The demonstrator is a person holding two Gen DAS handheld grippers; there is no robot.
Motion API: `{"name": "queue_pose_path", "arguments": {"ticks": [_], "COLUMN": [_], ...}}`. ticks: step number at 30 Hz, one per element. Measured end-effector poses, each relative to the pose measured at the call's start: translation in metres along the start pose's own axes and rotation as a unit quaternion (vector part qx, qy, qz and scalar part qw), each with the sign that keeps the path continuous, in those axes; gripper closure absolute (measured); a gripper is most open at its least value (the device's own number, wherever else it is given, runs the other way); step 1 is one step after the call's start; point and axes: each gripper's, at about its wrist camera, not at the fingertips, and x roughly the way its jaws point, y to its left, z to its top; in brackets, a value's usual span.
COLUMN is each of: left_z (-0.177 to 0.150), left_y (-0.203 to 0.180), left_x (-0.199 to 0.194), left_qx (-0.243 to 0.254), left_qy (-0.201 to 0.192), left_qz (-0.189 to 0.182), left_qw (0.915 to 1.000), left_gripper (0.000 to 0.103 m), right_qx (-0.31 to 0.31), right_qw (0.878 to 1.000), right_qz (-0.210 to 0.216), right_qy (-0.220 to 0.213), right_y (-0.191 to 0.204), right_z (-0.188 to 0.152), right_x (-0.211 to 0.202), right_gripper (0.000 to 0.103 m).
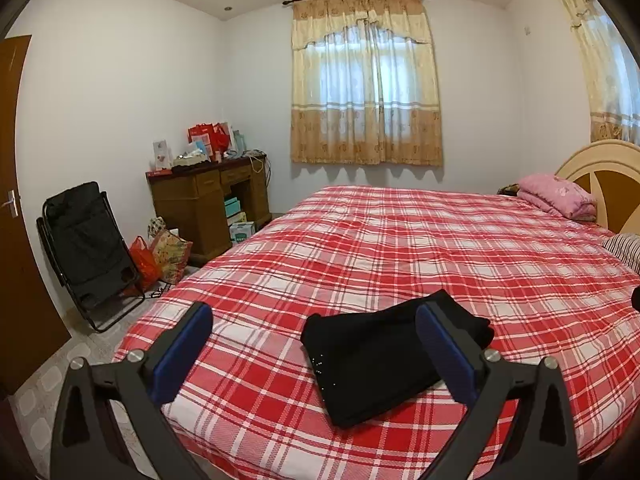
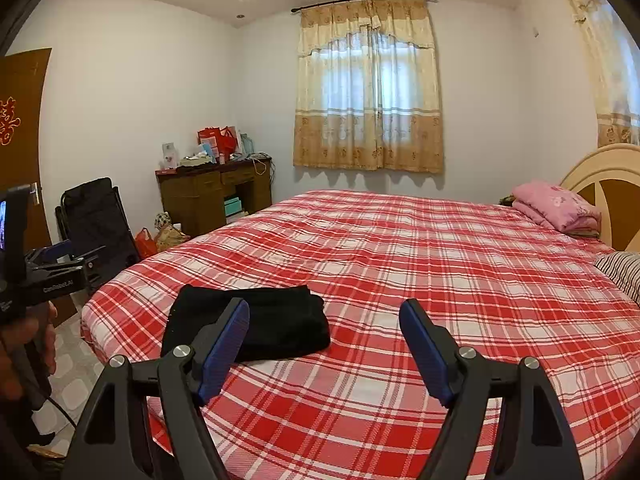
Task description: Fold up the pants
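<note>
Black pants [image 1: 376,356] lie folded into a compact rectangle on the red plaid bed [image 1: 400,248], near its front edge. My left gripper [image 1: 316,316] is open and empty, held above and just short of the pants, which sit toward its right finger. In the right wrist view the pants [image 2: 264,328] lie left of centre, partly behind the left finger. My right gripper [image 2: 324,312] is open and empty above the bed [image 2: 400,248], to the right of the pants. The left gripper's body [image 2: 52,272] shows at the far left, held in a hand.
A pink folded blanket [image 1: 556,196] and a striped pillow [image 1: 624,248] lie by the headboard at the right. A wooden desk [image 1: 208,196] with clutter, a black folding chair [image 1: 88,248] and bags [image 1: 160,256] stand left of the bed. A brown door [image 1: 12,208] is at far left.
</note>
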Motion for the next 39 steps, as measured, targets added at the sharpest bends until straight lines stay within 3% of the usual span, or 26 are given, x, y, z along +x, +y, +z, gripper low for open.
{"name": "queue_pose_path", "arguments": {"ticks": [39], "left_z": [-0.0006], "left_y": [-0.0047], "left_x": [-0.0003], "left_qx": [0.006], "left_qy": [0.009], "left_qz": [-0.008], "left_qw": [0.9999], "left_gripper": [0.0], "right_qx": [0.004], "right_qw": [1.0], "right_qz": [0.014], "right_qy": [0.0], "right_y": [0.0056], "right_z": [-0.006], "right_x": [0.0014], "right_gripper": [0.024]}}
